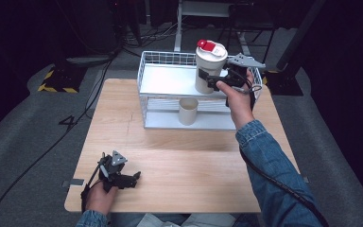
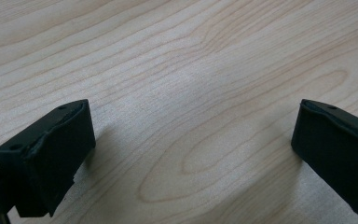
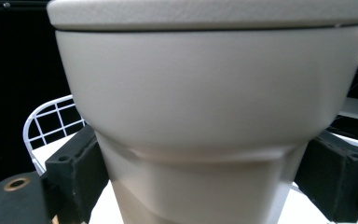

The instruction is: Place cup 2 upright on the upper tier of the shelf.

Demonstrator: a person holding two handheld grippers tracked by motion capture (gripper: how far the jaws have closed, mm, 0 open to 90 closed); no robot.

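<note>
From the high view, the right gripper [image 1: 211, 78] clasps the tall cream plastic tumbler with a red-capped lid [image 1: 210, 66] upright on the upper shelf of the white wire rack [image 1: 168, 79]. A small beige cup [image 1: 188, 110] stands on the lower shelf. The left gripper [image 1: 131, 178] rests low on the light wooden table [image 1: 179, 161].

In the left gripper view, its jaws stand wide apart, empty, over bare wood.

In the right gripper view, the tumbler [image 3: 205, 116] sits squarely between the jaws, both pads pressed against its narrower body beneath the lid.

blue denim sleeves [image 1: 270, 161] on both arms; black grippers, the left gripper [image 1: 123, 177] topped by a grey three-cornered plate [image 1: 118, 158]; black cable [image 1: 283, 185] trailing.
</note>
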